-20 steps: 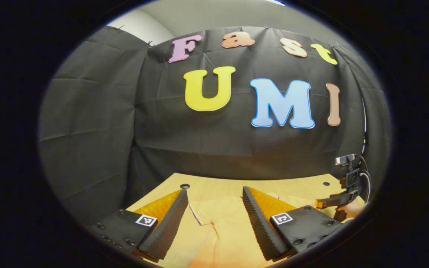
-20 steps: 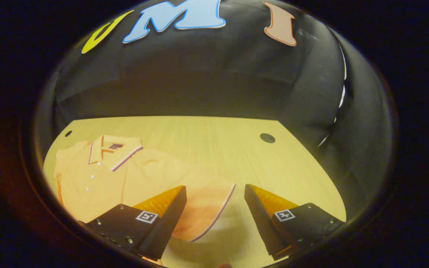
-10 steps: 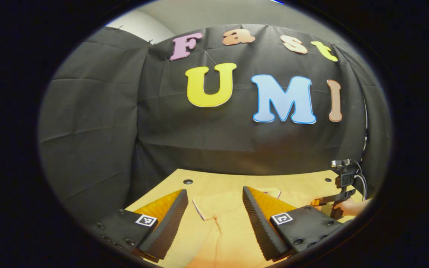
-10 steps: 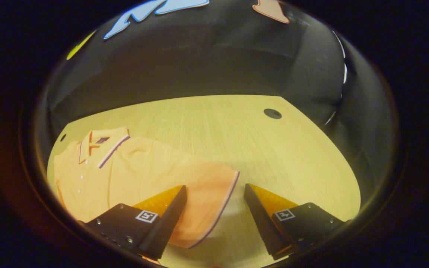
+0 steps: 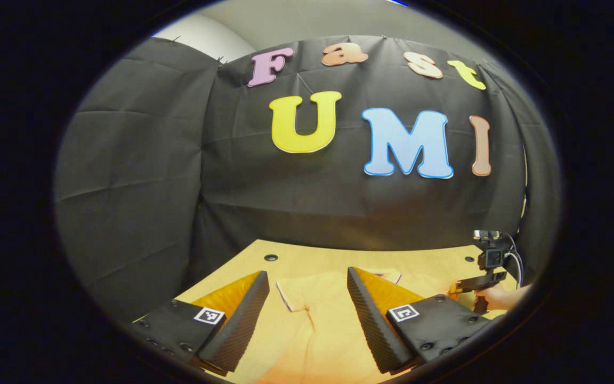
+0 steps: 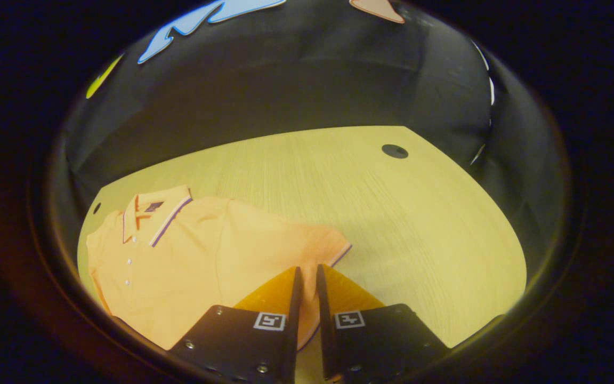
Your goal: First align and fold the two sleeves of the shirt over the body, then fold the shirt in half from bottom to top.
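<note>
One orange polo shirt [image 6: 205, 256] on the table [image 6: 392, 213]: right gripper [image 6: 305, 277] pinches its sleeve [image 6: 307, 250]; left gripper [image 5: 307, 293] gapes above it.

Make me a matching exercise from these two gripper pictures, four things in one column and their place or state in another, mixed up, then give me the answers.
Things:
1. right gripper
2. left gripper
3. shirt collar
4. round hole

States or places:
A. fingers spread wide above the shirt
B. in the bare table, off to the right, far corner
C. fingers closed on the sleeve edge
D. at the far left end of the shirt, with a dark stripe

Pairs: 1-C, 2-A, 3-D, 4-B
</note>
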The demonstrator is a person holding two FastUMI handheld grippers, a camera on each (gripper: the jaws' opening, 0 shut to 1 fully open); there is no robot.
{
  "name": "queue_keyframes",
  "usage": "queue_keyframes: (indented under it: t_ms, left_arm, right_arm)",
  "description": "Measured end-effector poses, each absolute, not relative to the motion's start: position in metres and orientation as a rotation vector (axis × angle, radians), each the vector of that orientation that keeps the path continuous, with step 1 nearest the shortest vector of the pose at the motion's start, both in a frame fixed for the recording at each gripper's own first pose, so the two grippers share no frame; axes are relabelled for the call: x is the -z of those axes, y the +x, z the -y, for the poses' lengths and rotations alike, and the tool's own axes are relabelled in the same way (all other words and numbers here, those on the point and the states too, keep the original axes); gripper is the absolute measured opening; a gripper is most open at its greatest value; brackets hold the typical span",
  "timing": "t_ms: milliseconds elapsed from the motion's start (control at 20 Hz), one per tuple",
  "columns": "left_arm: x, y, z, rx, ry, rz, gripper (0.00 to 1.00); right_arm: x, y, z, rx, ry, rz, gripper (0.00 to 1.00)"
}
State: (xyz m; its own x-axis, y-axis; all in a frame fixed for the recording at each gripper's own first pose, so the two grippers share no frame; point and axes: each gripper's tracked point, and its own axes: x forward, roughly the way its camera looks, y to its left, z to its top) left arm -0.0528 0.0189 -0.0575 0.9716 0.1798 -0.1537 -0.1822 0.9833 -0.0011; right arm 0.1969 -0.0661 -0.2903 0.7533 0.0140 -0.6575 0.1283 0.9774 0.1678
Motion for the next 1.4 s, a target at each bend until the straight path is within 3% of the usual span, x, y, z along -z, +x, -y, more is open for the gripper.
queue_keyframes:
  t_ms: [50, 700, 1400]
  left_arm:
    - [0.057, -0.054, -0.019, -0.186, -0.018, -0.155, 0.95]
    - [0.052, -0.061, -0.026, -0.178, -0.025, -0.136, 0.95]
    - [0.069, -0.058, -0.09, -0.208, -0.054, -0.162, 0.96]
  right_arm:
    - [0.29, 0.197, 0.065, 0.062, 0.2, -0.711, 0.05]
    - [0.211, 0.199, 0.004, -0.113, 0.074, -0.555, 0.05]
    - [0.224, 0.192, -0.072, -0.215, 0.019, -0.612, 0.05]
